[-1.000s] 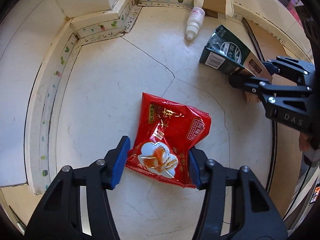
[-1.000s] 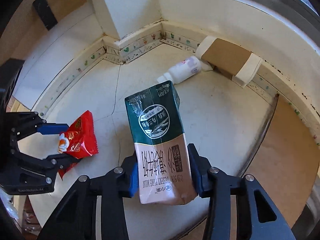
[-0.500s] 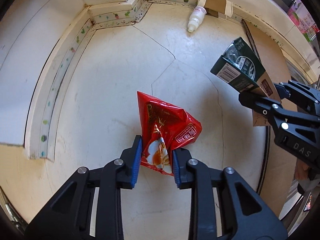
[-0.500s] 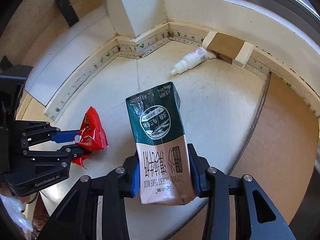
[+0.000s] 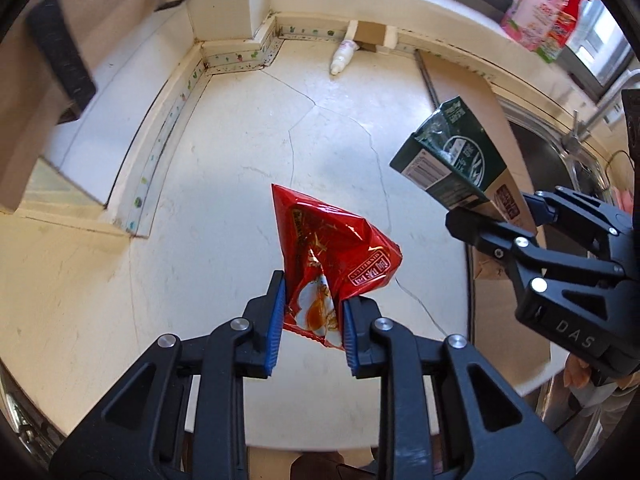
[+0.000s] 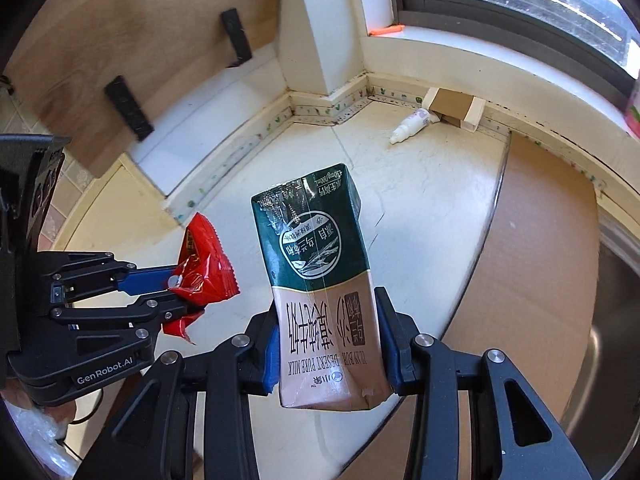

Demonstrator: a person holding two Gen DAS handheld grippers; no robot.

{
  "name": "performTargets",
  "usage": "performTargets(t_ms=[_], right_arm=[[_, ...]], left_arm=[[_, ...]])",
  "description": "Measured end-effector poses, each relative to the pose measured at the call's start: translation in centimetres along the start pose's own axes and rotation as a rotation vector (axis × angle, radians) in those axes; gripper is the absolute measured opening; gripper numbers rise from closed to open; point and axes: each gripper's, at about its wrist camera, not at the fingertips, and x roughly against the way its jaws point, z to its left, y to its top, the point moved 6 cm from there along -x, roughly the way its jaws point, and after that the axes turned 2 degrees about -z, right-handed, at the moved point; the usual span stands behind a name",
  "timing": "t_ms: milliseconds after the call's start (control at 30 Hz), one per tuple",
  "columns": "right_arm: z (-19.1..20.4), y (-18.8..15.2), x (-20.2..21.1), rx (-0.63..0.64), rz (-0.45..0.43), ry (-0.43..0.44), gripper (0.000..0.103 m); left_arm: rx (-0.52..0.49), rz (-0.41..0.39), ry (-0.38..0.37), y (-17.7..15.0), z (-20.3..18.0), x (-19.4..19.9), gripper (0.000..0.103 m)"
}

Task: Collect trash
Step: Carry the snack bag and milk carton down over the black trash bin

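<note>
A crumpled red snack wrapper point(image 5: 324, 240) hangs above the cream counter point(image 5: 208, 152), with my left gripper point(image 5: 314, 304) shut on its lower end. To its right a green and brown milk carton point(image 5: 452, 164) is pinched in my right gripper point(image 5: 496, 210). In the right wrist view the carton point(image 6: 316, 248) stands upright between the blue pads of my right gripper point(image 6: 328, 344), off the counter. My left gripper point(image 6: 178, 290) holds the red wrapper point(image 6: 208, 256) at the left. A small white bottle point(image 5: 343, 56) lies at the back edge.
The white bottle point(image 6: 410, 126) lies next to a brown cardboard box point(image 6: 452, 106) against the back wall. A brown board point(image 6: 540, 240) covers the counter's right part, with a steel sink point(image 6: 616, 320) beyond it. Pink packages point(image 5: 544, 12) stand on the window sill.
My left gripper closed on the red wrapper and lifted it off the counter. The right gripper rose with the milk carton in it. Both pulled back from the wall.
</note>
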Motion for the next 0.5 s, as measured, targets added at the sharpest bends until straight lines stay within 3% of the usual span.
performTargets(t_ms=[500], right_arm=[[10.9,-15.2,10.2,-0.162,-0.084,-0.064,0.040]], left_arm=[[-0.031,-0.049,-0.076,-14.9,2.0,9.2,0.022]])
